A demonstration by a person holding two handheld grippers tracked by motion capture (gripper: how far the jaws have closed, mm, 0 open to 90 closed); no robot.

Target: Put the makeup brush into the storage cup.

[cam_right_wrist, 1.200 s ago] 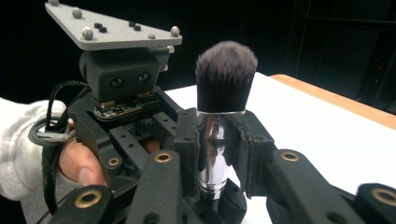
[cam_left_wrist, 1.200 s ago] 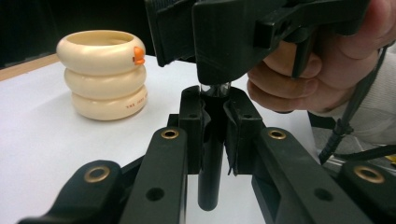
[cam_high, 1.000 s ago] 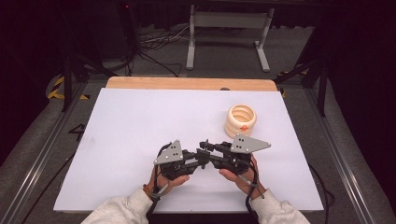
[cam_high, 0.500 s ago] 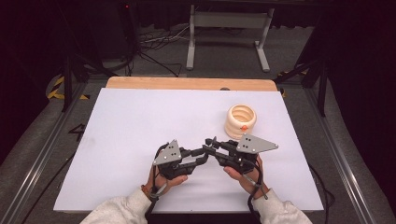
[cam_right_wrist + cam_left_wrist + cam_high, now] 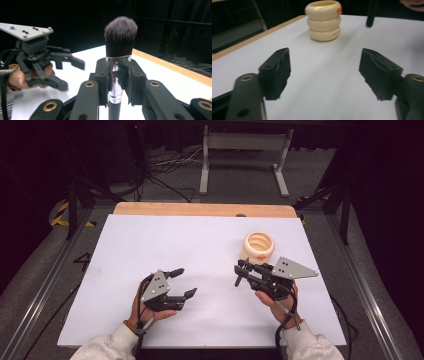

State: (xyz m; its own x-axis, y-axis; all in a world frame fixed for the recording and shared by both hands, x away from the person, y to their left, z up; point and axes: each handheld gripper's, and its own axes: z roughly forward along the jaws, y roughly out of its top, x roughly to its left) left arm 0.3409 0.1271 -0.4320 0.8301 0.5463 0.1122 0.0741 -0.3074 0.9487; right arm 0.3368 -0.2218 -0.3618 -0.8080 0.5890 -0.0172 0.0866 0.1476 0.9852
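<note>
A makeup brush [image 5: 120, 37] with dark bristles and a chrome ferrule stands upright between the jaws of my right gripper [image 5: 117, 80], which is shut on it. From above, the right gripper [image 5: 242, 272] holds the brush [image 5: 237, 279] just in front of a cream ribbed holder [image 5: 258, 246] bearing a small orange mark. My left gripper [image 5: 184, 282] is open and empty, well to the left of the right one. Its jaws [image 5: 324, 72] point toward the holder [image 5: 323, 21], and the left gripper [image 5: 70, 75] also appears open in the right gripper view.
The white table top [image 5: 165, 245] has a wooden strip [image 5: 200, 209] along its far edge. Behind it stand a metal frame [image 5: 245, 150] and cables on the floor. Metal rails run along both sides of the table.
The two grippers met at the table's middle; now they have moved apart. The left gripper drew back left with open jaws, and the right gripper shifted right with the brush.
</note>
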